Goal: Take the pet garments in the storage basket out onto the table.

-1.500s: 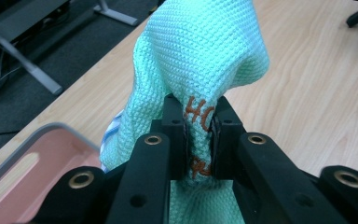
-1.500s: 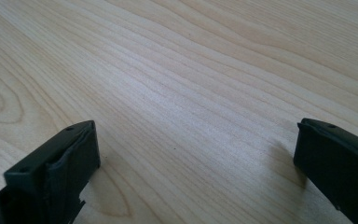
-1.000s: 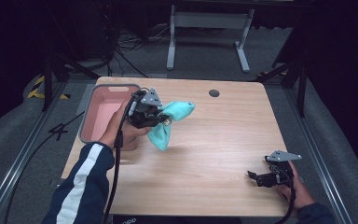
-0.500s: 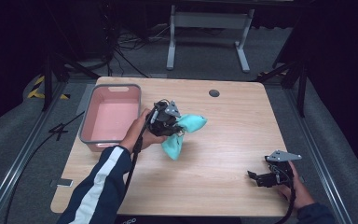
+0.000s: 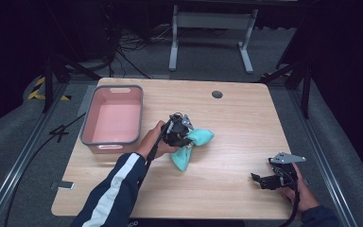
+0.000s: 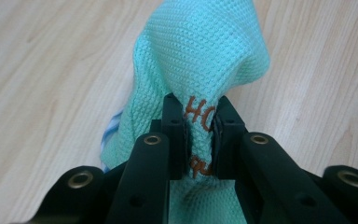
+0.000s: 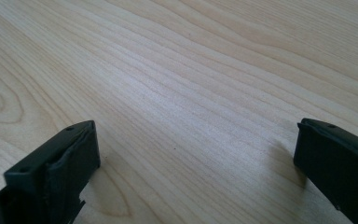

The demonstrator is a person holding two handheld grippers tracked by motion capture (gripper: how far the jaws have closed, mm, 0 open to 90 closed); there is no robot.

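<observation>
Left gripper point(image 5: 185, 133): clamped on a bunched fold of the cloth point(image 5: 192, 146); in the left gripper view my pads point(image 6: 176, 135) pinch it right where the brown lettering sits.
Right gripper point(image 5: 263, 179): jaws wide apart, nothing between them, resting low at the near right of the table point(image 5: 246, 123), well apart from the cloth.
Cloth: teal, near the middle of the table, just right of the pink tub point(image 5: 114, 120); its lower end touches the wood, the rest hangs from my grip.
Step in hand: as I read it, laying the cloth down on the table.
How I'd do it well: lower gently and drag slightly so the cloth spreads instead of heaping; let go only once its weight lies on the wood.
Watch for: the tub's rim close by my left hand point(image 5: 152, 141); a fold snagging on a pad as I open.
Right side: I'd bring it across to pin a corner if the cloth needs flattening.
</observation>
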